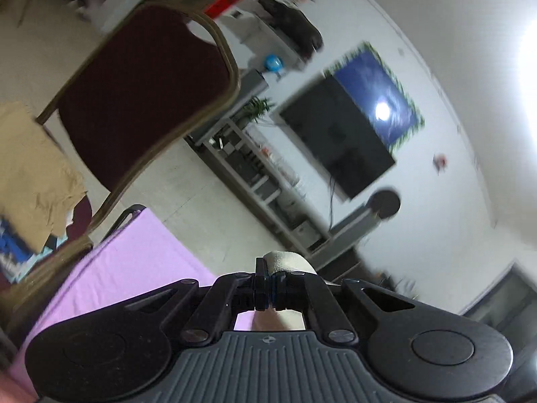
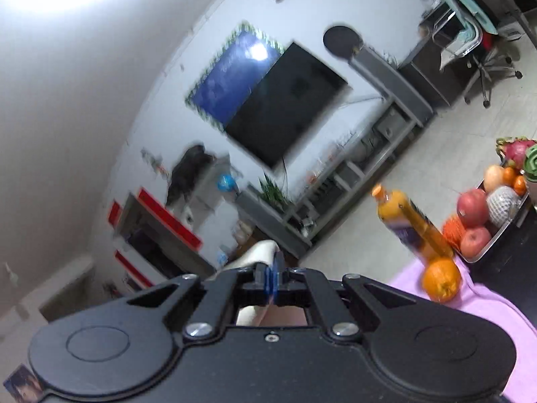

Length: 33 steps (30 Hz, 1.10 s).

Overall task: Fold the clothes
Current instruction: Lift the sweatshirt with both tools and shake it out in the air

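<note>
White wall with dark TV, grey shelving, maroon chair

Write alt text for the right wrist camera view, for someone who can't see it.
The right gripper is shut on a fold of pale cloth, raised above a lilac-covered table. At right stand an orange, a juice bottle and a fruit tray.

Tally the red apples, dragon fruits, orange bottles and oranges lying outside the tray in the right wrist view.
Apples: 2
Dragon fruits: 1
Bottles: 1
Loose oranges: 1
Total: 5
</note>
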{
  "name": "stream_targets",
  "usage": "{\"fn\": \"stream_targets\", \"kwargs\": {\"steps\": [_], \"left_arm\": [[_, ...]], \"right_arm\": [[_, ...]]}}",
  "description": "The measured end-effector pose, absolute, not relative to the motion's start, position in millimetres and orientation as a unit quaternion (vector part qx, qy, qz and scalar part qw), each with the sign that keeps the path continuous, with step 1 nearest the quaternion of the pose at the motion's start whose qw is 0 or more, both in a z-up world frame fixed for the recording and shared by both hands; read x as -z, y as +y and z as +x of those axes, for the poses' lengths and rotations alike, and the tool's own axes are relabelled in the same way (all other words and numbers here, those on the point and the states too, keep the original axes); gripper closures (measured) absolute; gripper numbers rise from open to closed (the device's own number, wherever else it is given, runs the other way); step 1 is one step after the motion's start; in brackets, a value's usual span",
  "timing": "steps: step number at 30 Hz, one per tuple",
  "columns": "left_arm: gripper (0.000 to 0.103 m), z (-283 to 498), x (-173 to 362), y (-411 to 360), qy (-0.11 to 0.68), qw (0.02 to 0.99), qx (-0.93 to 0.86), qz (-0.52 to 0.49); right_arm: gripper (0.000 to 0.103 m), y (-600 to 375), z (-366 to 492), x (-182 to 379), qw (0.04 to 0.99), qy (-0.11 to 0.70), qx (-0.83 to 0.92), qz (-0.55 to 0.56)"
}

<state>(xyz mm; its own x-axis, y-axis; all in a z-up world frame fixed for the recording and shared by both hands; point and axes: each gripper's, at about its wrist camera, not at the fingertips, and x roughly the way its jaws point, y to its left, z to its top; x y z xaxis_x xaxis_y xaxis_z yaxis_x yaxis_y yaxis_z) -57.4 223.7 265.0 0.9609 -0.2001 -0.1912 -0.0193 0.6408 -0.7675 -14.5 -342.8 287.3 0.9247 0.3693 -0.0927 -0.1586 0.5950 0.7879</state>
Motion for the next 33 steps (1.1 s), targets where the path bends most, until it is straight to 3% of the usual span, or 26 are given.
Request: {"fn": "stream_targets", "kwargs": {"steps": [4, 6, 8, 13, 22, 28, 33], "left_arm": [[0.101, -120.8, -293.6, 227.8, 0.012, 0.898, 0.084, -0.432], [0.101, -133.6, -301.2, 226.9, 0.002, 0.9, 0.069, -0.43], [0.101, -144.1, -308.4, 225.7, -0.003, 0.902, 0.051, -0.428], [0.101, -125.4, -312.6, 214.2, 0.016, 0.918, 0.02, -0.396], [0.101, 49.6, -283.2, 228.7, 0.181, 0.921, -0.068, -0.338], [0.101, 36.0, -322.8, 216.9, 0.061, 0.951, -0.046, -0.301], [0.101, 10.8, -259.8, 205.7, 0.068, 0.955, -0.06, -0.283]], "right_arm": [[0.101, -338.0, -71.3, -328.0, 0.882, 0.046, -0.209, 0.419], [0.101, -333.8, -95.4, -339.5, 0.89, 0.003, -0.215, 0.401], [0.101, -331.9, -100.0, -345.0, 0.89, 0.016, -0.225, 0.396], [0.101, -327.1, -95.6, -347.3, 0.905, 0.012, -0.222, 0.363], [0.101, -289.1, 65.3, -308.9, 0.922, 0.171, -0.122, 0.324], [0.101, -281.4, 72.2, -336.7, 0.943, 0.081, -0.127, 0.296], [0.101, -286.7, 51.8, -288.9, 0.949, 0.089, -0.138, 0.271]]}}
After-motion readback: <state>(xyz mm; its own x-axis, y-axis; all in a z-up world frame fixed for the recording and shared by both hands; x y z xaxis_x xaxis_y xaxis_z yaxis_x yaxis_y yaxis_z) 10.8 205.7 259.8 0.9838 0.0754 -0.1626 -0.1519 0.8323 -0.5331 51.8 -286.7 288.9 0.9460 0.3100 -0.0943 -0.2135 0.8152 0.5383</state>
